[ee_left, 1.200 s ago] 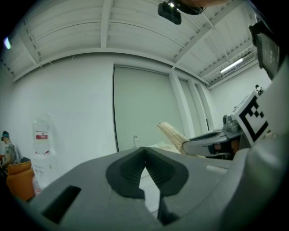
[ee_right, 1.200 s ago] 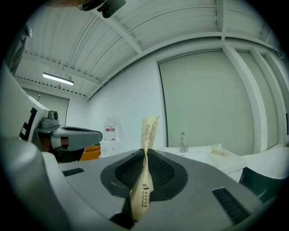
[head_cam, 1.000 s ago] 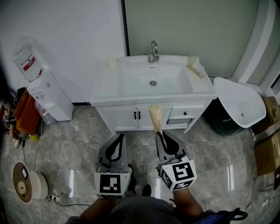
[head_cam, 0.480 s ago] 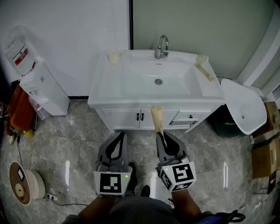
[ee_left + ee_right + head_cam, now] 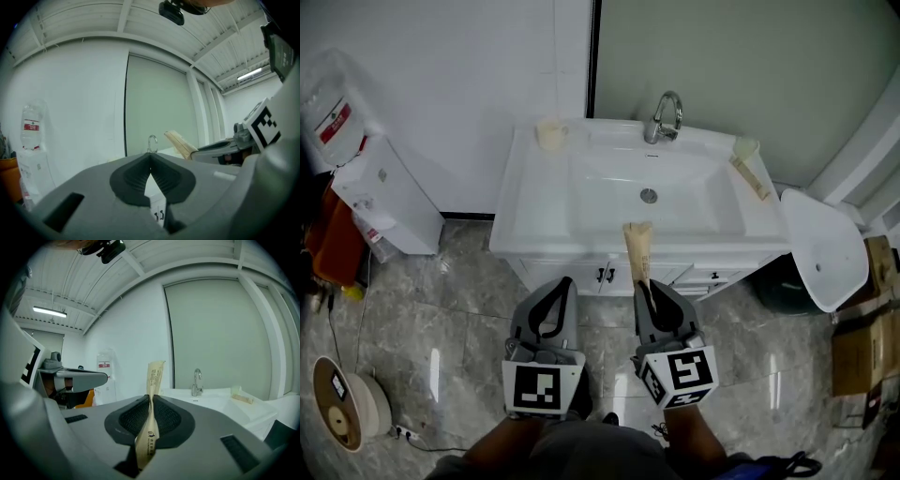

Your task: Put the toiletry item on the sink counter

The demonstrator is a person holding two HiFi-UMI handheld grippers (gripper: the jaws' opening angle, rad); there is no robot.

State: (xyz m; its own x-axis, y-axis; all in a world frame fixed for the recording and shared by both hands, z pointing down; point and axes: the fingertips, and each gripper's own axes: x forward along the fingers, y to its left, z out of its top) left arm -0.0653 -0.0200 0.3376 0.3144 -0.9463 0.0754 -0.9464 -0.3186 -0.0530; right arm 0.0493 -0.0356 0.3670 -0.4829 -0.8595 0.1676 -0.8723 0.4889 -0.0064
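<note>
My right gripper [image 5: 646, 287] is shut on a long tan paper toiletry packet [image 5: 637, 248] that sticks out forward, its tip over the front edge of the white sink counter [image 5: 525, 192]. In the right gripper view the toiletry packet [image 5: 153, 399] stands pinched between the pads, with the right gripper [image 5: 151, 401] pointing toward the faucet [image 5: 197, 380]. My left gripper [image 5: 555, 292] hangs beside it over the floor, shut and empty; the left gripper [image 5: 150, 165] shows its pads touching.
A chrome faucet [image 5: 664, 118] stands behind the basin. A small cup [image 5: 549, 133] sits at the counter's back left, another tan packet [image 5: 751, 176] and cup at the back right. A water dispenser [image 5: 370, 187] stands left, a white bin lid [image 5: 823, 248] right.
The view has moved forward toward the sink: the counter now lies closer under both grippers, and the packet's tip now overlaps the counter's front edge. Both grippers keep their hold.
</note>
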